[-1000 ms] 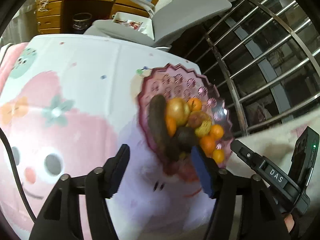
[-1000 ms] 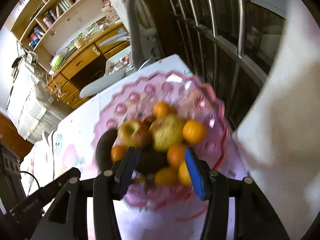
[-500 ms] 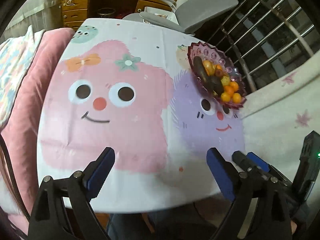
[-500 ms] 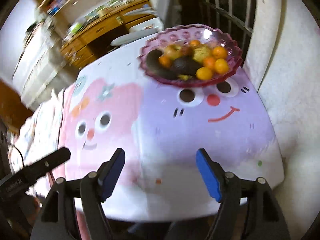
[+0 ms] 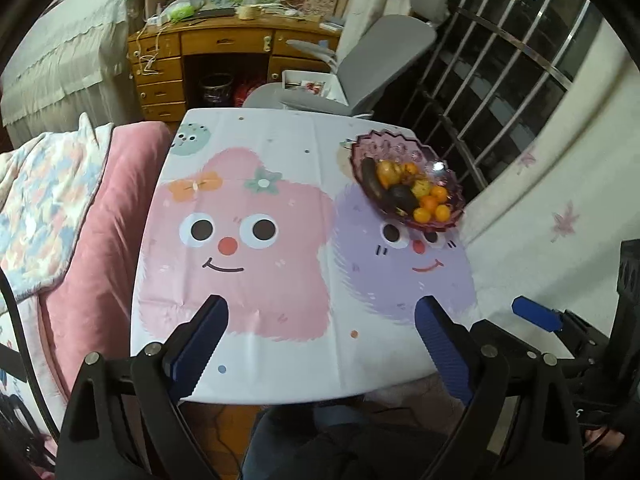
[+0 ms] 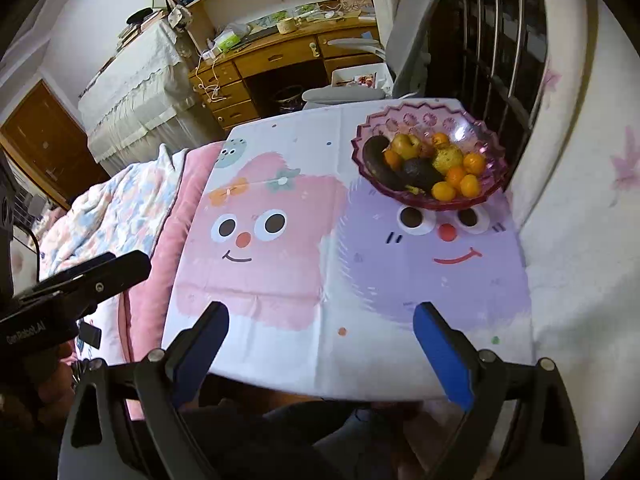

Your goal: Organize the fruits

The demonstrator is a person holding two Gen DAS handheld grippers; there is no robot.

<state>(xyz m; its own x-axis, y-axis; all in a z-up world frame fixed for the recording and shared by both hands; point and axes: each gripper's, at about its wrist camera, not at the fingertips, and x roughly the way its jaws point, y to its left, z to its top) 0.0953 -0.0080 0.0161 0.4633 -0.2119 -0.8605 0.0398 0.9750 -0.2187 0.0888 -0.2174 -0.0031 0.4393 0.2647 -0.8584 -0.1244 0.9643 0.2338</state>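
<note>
- Two grippers hang over the near edge of the table, both with their blue pads spread wide and nothing between them: the left gripper (image 5: 320, 336) and the right gripper (image 6: 320, 340).
- All the fruit I can make out sits in the purple bowl (image 6: 494, 178), which stands at the far right corner of the table (image 6: 280, 352), close to the window bars.
- From either gripper the bowl lies ahead and to the right, well apart from the pads; nothing is within reach as they stand.
- The right gripper looks the nearer of the two, since the bowl fills more of its view and sits almost in line with its right-hand pad.
- Inside the bowl, a long dark fruit (image 6: 378, 168) lies along the left rim, its length running away from me and bending slightly rightward at the near end; a dark avocado (image 6: 420, 172) sits beside it.
- Small oranges (image 6: 460, 184) crowd the near right side, with a yellowish apple (image 6: 406, 145) behind.
- My guess is that any next reach has to go forward and right, and the right hand is better placed for it.
</note>
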